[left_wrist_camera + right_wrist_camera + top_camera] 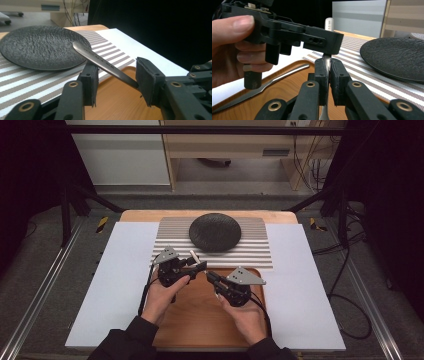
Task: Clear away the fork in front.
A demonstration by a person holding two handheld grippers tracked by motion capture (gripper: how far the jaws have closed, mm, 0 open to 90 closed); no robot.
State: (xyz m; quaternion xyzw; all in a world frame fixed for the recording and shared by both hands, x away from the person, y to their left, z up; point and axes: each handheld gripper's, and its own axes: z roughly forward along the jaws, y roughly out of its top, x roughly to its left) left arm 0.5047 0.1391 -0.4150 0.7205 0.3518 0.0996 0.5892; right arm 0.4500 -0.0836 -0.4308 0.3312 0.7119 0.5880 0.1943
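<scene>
Where the forearms enter at the bottom centre of the high view, both hands sit over the wooden tray (200, 320), which lies at lower centre on the white table sheet (115, 285). The right gripper (212, 278) is just right of centre, its jaws closed on a metal utensil handle (326, 62); in the right gripper view the two pads pinch the narrow shaft at the centre of the frame and the handle rises upright to a rounded tip near the top. The left gripper (197, 265) lies just left of centre, touching distance from the right one. In the left gripper view the same handle (100, 61) runs diagonally from the right pad at lower right up to the upper middle; it rests against that right pad, the left pad stands beside it, and the jaws are partly apart, so I cannot tell if both pads press on it. A table knife (262, 86) with a serrated blade lies flat on the tray at the lower left of the right gripper view, behind the left hand (234, 50). Beyond the tray, at the centre of the high view, a striped placemat (250, 252) carries a dark textured plate (215, 232) near its far edge.
</scene>
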